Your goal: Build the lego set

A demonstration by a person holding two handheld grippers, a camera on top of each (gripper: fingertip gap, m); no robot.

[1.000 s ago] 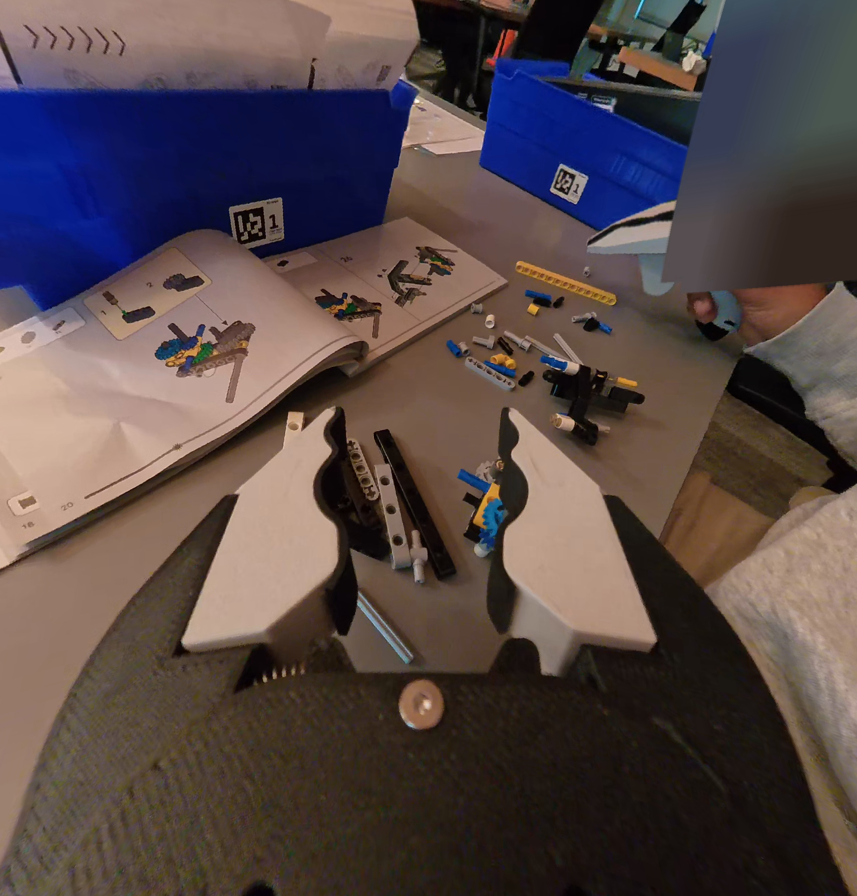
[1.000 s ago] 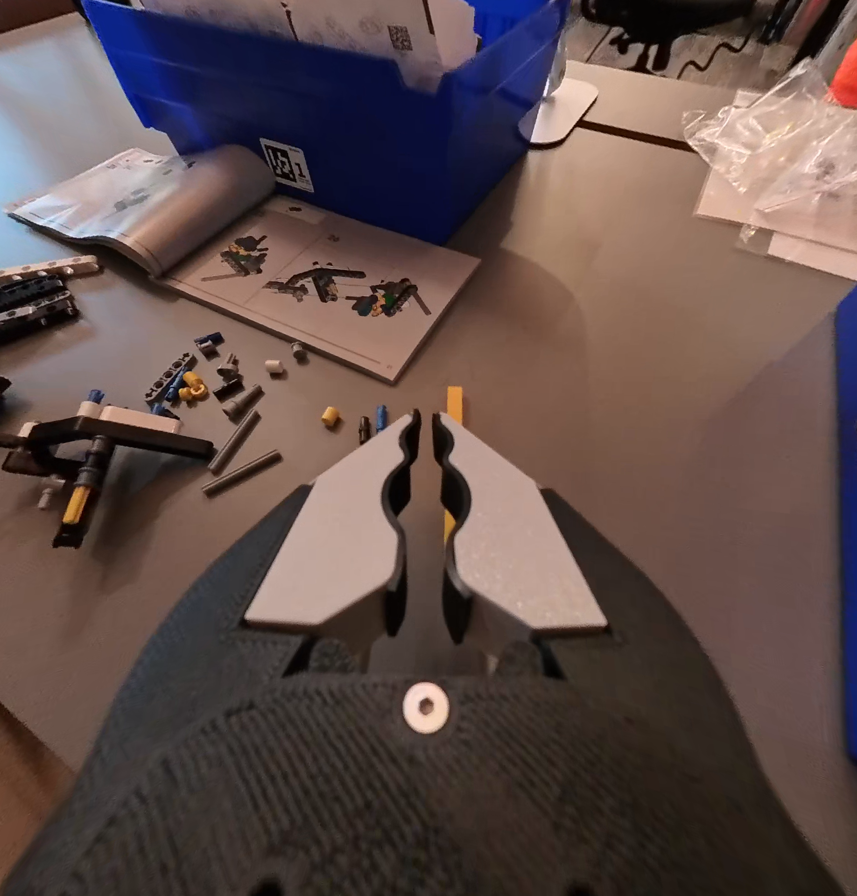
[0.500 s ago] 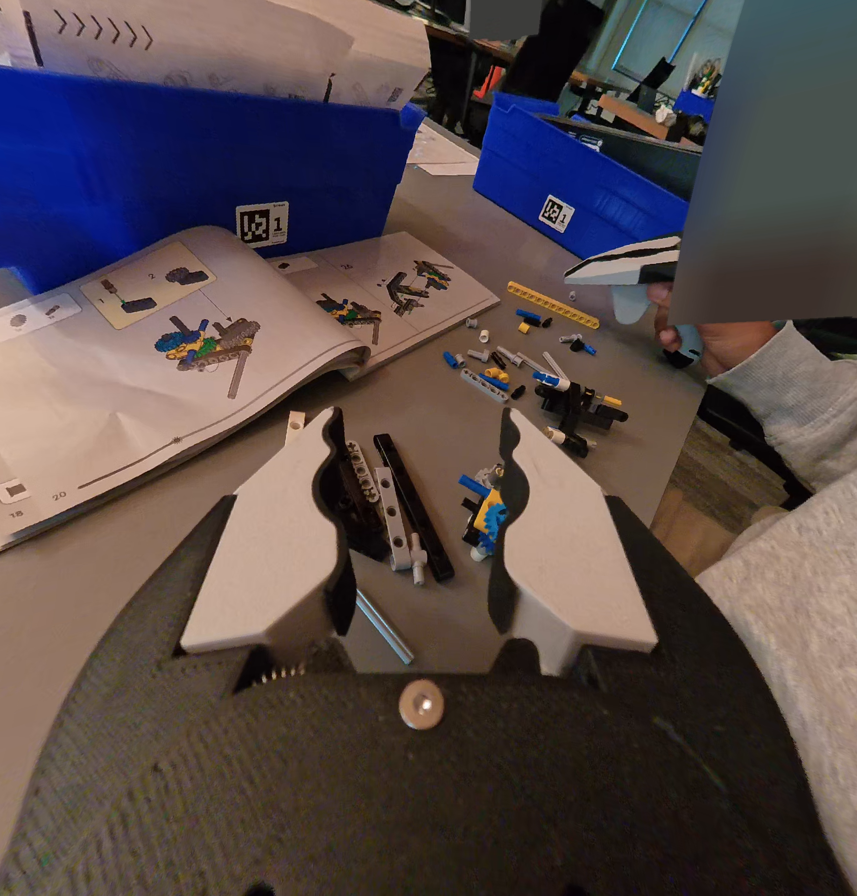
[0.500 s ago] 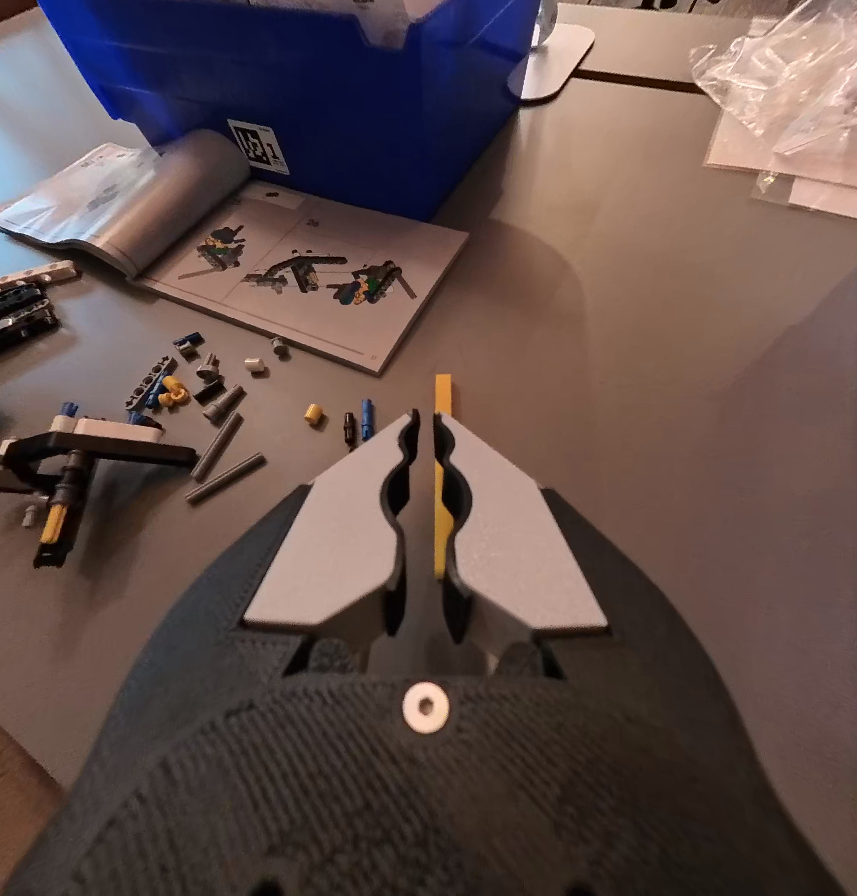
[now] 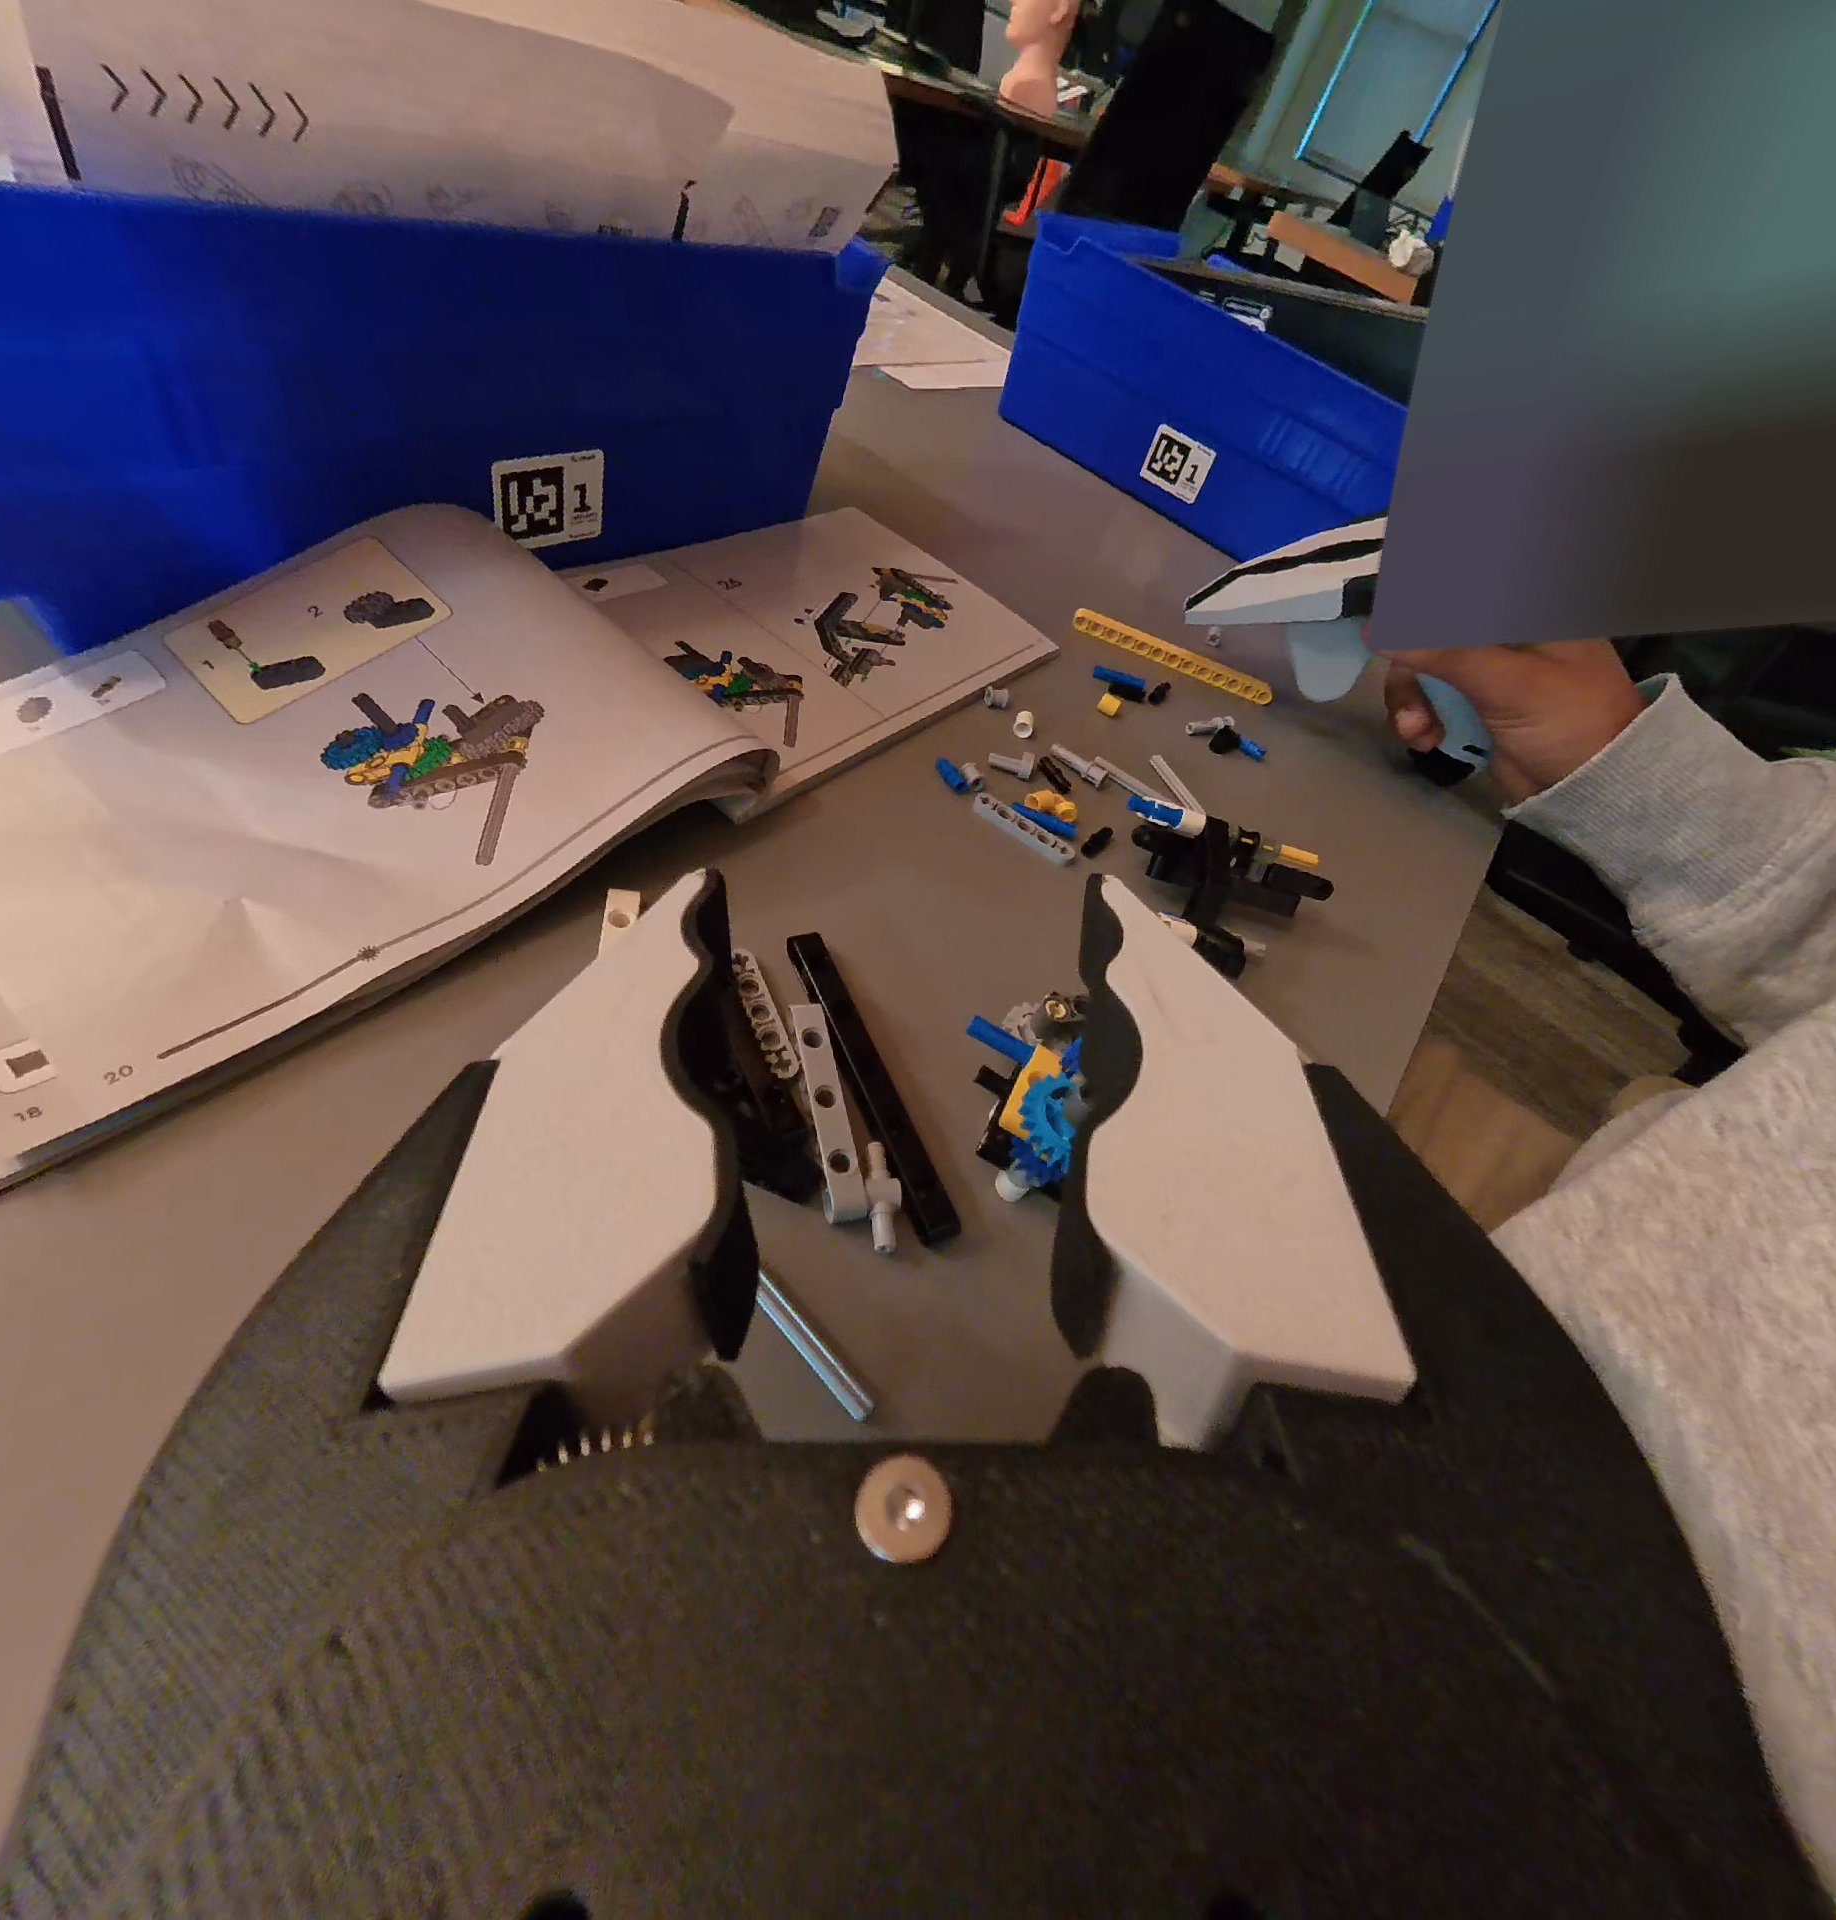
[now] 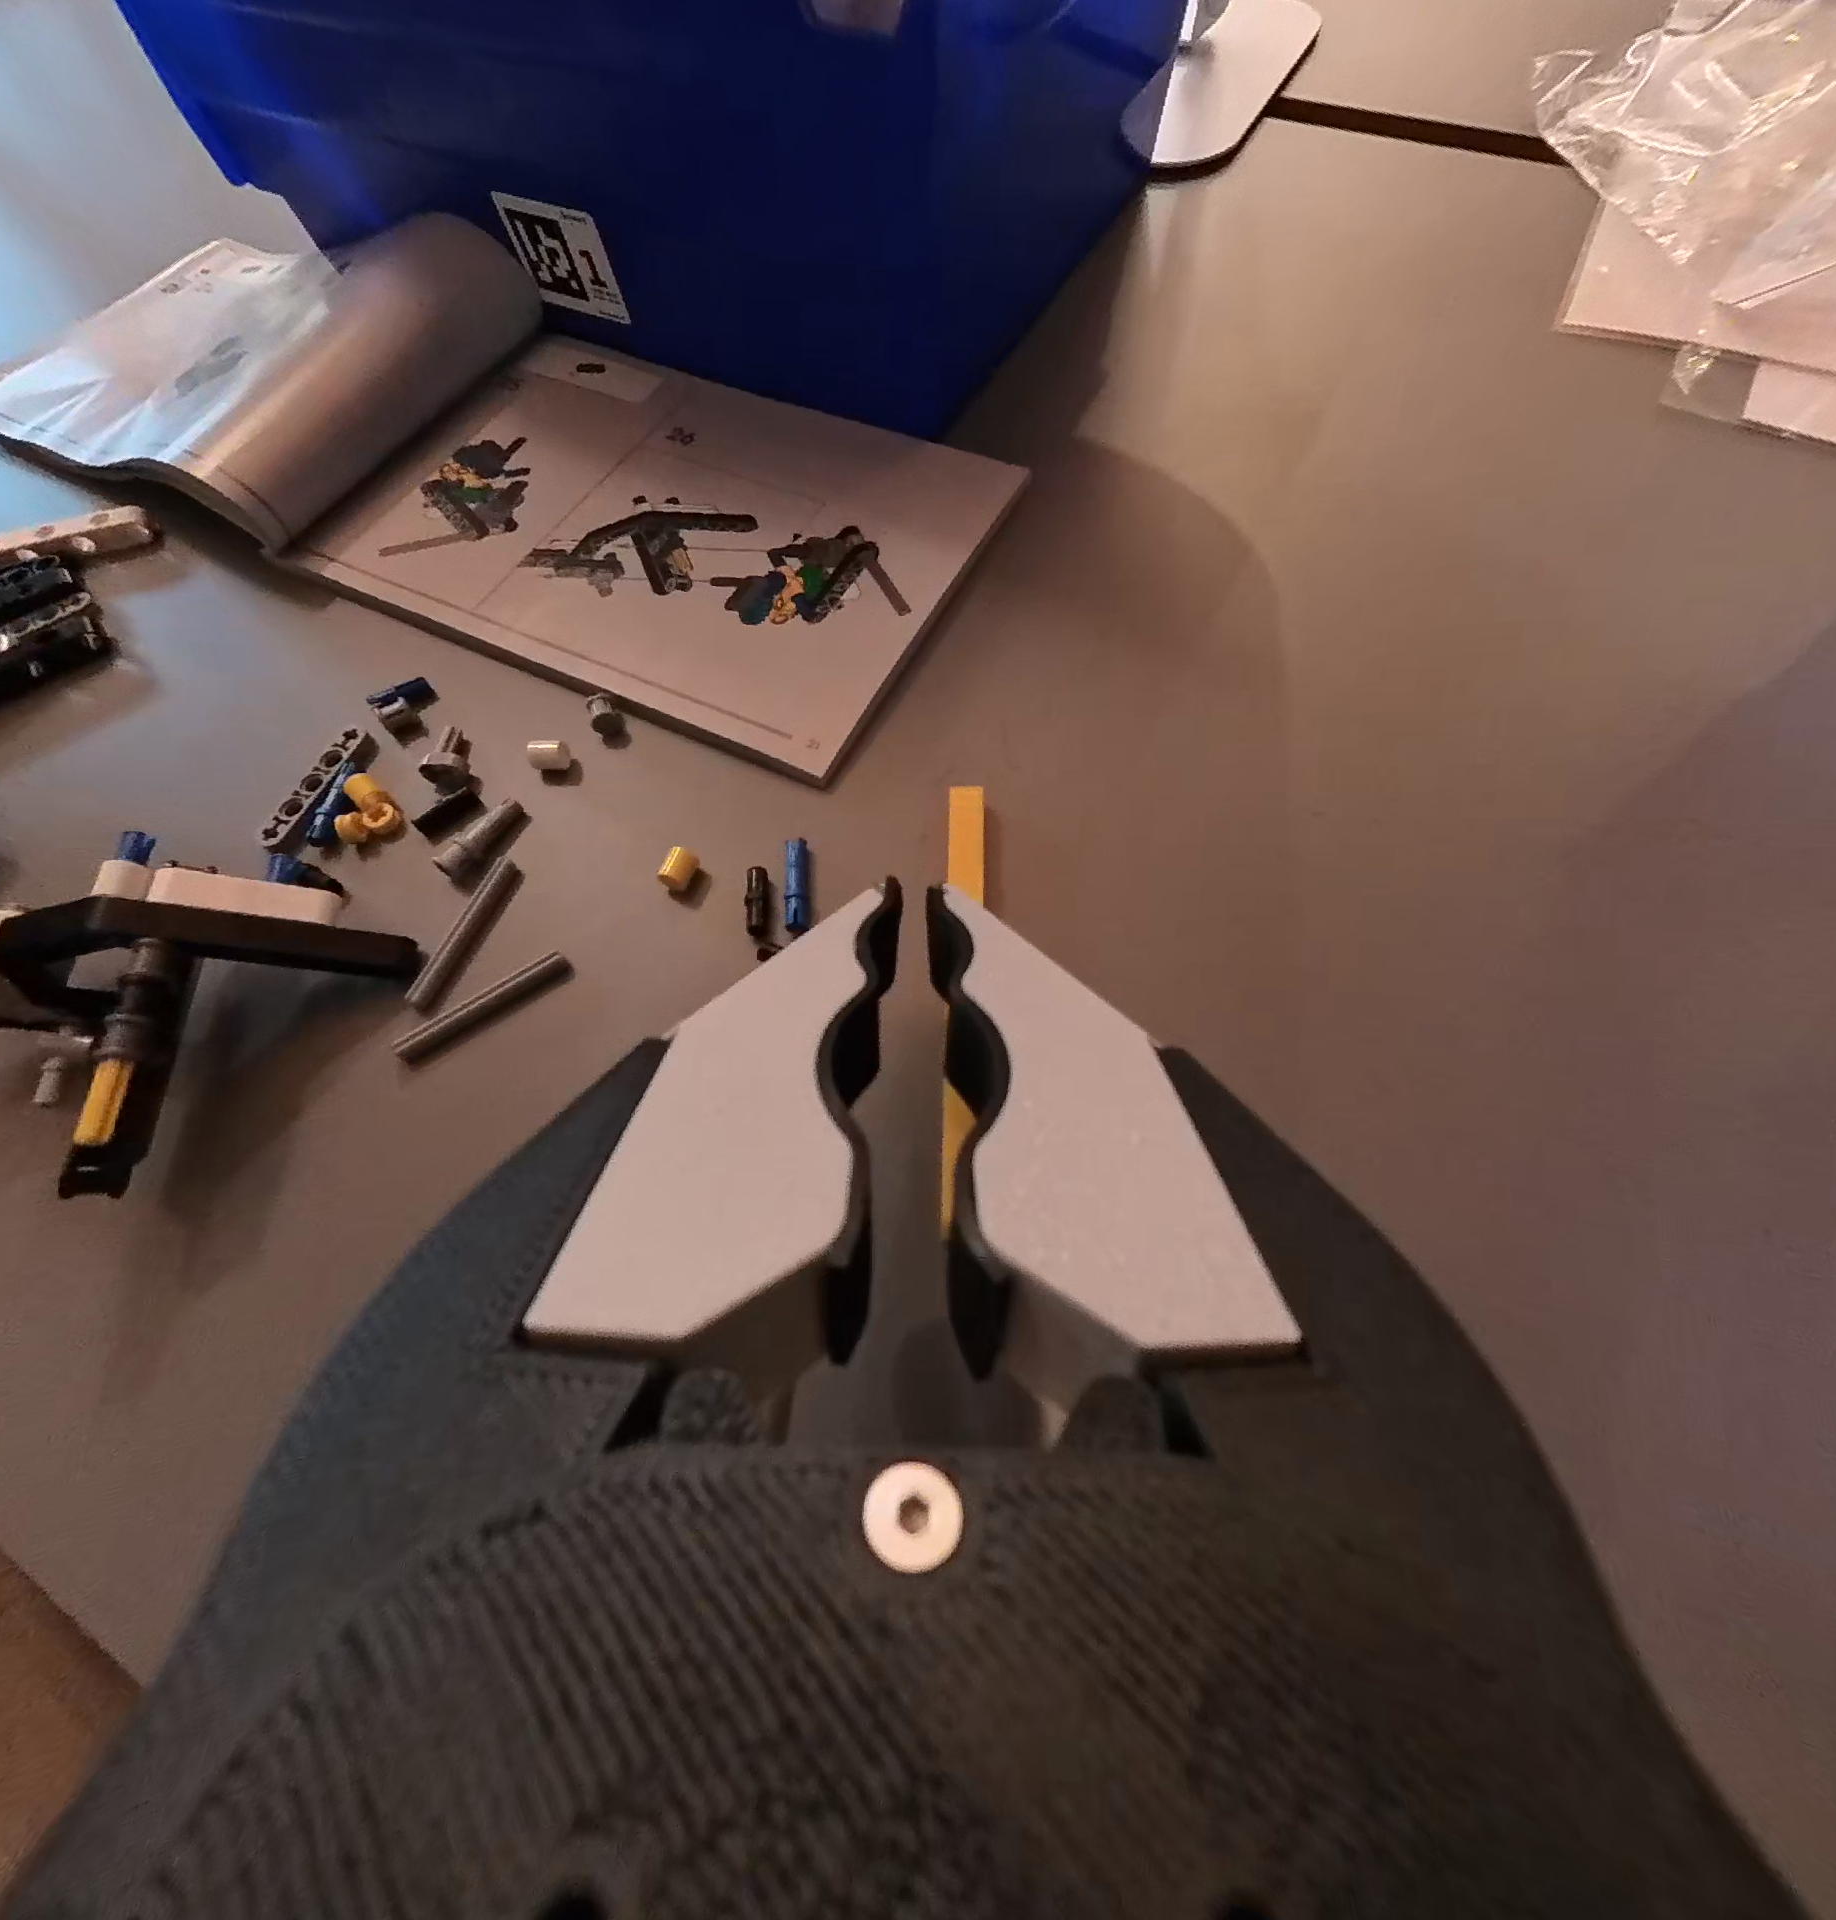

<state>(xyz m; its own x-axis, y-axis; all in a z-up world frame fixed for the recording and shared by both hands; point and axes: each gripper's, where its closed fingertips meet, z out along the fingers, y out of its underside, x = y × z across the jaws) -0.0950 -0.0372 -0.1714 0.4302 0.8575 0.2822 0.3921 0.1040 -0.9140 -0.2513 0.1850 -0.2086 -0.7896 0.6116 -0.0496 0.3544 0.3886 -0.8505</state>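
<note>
Surface: grey table (image 6: 1413, 727), open booklet (image 6: 685, 540), scattered pieces.
Left gripper (image 5: 898, 914): spread wide above black beam (image 5: 867, 1081).
Right gripper (image 6: 906, 894): nearly pressed together, empty, over yellow beam (image 6: 964, 842).

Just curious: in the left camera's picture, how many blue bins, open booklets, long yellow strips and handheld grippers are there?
Blue bins: 2 (one behind the booklet, one farther right)
Open booklet: 1
Long yellow strip: 1
Grippers: 2 (left gripper, right gripper)
Total: 6
</note>
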